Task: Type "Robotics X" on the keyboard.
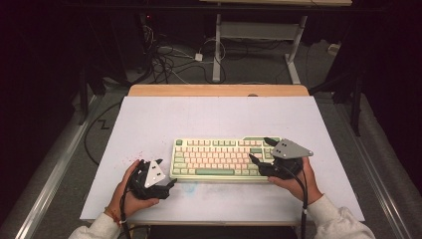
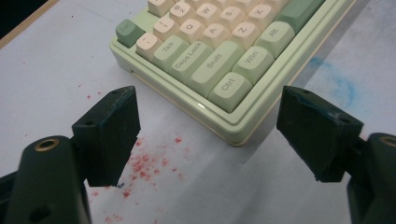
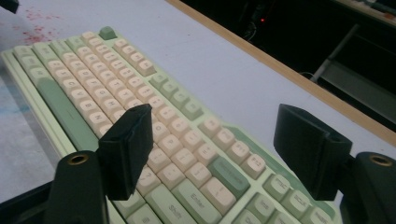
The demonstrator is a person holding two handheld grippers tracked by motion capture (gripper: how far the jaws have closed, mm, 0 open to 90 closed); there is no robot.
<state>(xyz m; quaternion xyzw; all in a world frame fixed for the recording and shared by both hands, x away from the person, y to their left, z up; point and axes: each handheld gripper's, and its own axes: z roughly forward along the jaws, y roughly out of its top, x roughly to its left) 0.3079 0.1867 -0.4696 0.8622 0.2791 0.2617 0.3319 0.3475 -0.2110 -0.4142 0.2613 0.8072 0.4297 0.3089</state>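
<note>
From above, the keyboard (image 1: 219, 159) lies on the white desk (image 1: 209, 117); your left claw (image 1: 169, 187) rests off its left end, your right claw (image 1: 259, 152) over its right end; along your left claw, jaws gape, empty, near Ctrl (image 2: 230, 87); along your right claw, jaws stand wide above the keys, gripping nothing.

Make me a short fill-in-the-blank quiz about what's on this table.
The keyboard lies on a white ____. The red specks on the sheet lie near the ____ gripper. The right gripper hovers over the keyboard with its jaws ____.

Missing words: sheet; left; open
</note>
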